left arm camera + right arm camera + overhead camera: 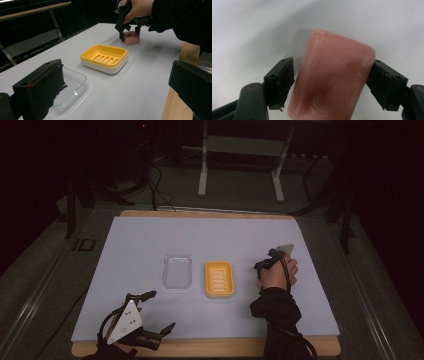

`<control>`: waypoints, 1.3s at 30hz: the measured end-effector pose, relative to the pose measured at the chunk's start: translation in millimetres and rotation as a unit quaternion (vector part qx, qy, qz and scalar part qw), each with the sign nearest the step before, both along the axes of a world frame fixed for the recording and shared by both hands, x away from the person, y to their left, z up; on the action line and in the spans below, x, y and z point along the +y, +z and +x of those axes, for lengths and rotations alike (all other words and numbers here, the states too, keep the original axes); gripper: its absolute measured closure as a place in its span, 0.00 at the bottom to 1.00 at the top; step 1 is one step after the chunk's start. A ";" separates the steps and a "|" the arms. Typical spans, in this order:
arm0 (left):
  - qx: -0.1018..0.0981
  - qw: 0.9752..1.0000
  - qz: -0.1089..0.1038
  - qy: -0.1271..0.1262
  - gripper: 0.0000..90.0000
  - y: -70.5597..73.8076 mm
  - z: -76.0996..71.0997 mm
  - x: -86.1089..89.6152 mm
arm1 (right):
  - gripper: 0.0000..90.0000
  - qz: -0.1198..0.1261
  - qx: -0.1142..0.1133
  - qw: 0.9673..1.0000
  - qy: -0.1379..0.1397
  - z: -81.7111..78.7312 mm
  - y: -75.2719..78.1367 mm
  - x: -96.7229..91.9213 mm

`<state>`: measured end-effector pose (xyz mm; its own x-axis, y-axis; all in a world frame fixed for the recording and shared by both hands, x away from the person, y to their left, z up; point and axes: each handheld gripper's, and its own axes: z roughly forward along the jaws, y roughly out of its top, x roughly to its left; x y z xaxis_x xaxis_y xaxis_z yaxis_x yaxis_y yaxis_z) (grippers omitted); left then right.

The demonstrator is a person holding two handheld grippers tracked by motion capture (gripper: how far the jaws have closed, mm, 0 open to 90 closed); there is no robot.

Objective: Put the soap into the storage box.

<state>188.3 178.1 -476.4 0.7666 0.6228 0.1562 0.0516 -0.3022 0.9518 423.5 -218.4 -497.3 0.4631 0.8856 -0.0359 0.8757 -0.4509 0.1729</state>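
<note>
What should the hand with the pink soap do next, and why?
Probably close the right gripper on the pink soap bar. Its jaws stand on both sides of the bar, one touching and the other a little apart, and the soap lies on the table beside the empty yellow soap dish.

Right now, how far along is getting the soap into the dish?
Nothing is placed yet: the yellow dish sits empty. The right tongs straddle the pink soap on the table, one jaw touching, one apart. Left: close, lift, carry it to the dish.
</note>
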 end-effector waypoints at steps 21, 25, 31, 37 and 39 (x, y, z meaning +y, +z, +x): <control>-0.001 1.000 0.001 0.003 0.01 -0.1 0.2 0.3 | 0.41 -0.015 0.010 0.994 0.107 -1.0 28.6 -1.8; -0.001 1.000 0.001 0.003 0.01 0.0 0.0 0.3 | 0.41 -0.021 0.015 0.993 0.116 -2.5 34.6 0.0; -0.001 1.000 0.001 0.003 0.01 0.0 0.0 0.5 | 0.41 -0.015 0.005 0.992 0.127 -3.7 46.6 2.6; -0.001 1.000 0.000 0.003 0.01 0.0 0.0 0.6 | 0.42 -0.009 -0.003 0.990 0.141 -4.7 62.8 7.9; -0.002 1.000 -0.001 0.003 0.01 0.1 -0.1 0.5 | 0.42 -0.009 -0.007 0.989 0.148 -4.6 68.4 9.7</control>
